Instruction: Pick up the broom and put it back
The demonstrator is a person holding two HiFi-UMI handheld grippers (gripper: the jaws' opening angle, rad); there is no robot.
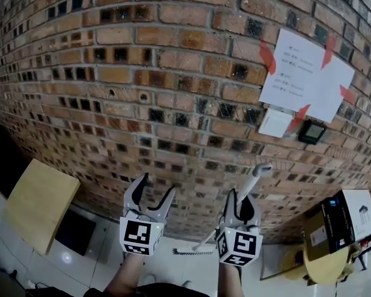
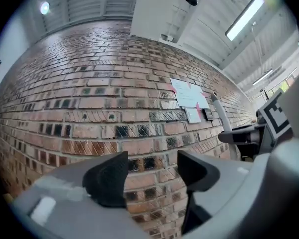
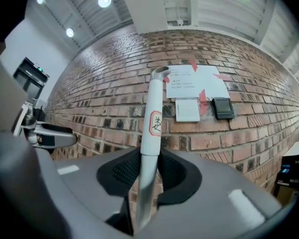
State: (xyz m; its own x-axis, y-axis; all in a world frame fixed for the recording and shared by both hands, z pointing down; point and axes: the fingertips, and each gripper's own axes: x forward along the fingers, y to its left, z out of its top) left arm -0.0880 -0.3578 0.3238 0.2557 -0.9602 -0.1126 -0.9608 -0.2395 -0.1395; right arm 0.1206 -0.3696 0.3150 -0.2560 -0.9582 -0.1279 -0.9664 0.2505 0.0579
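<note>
Brick, red-brown with dark insets: a wall (image 1: 142, 73) fills the head view, ahead of both grippers.

- Item, left gripper (image 1: 156, 187): jaws spread, nothing between them.
- Item, right gripper (image 1: 241, 198): just beside the left gripper, on its right, jaws closed on the pale handle of the broom (image 1: 255, 179). The handle's hooked top stands above these jaws. The shaft slants down and leftward below the gripper to a toothed head (image 1: 185, 251) over the light floor (image 1: 191, 266).
- Above and to the right of the right gripper: white paper sheets (image 1: 306, 82) fixed to the wall with red tape. A white plate (image 1: 275, 122) and a small black device (image 1: 311, 132) sit just under them.
- Well left of the left gripper: a tan board (image 1: 37, 203).
- Well right of the right gripper: a black-and-white box (image 1: 346, 218).

Left gripper view: the dark pads (image 2: 109, 176) stand apart, with only brickwork showing between them. To the right, the right gripper appears with the broom handle rising from it.

Right gripper view: both pads (image 3: 122, 171) press the broom's handle, which passes upright between them. A red-edged label sits just above the jaws. The paper sheets, plate and device lie ahead, right of the handle.
</note>
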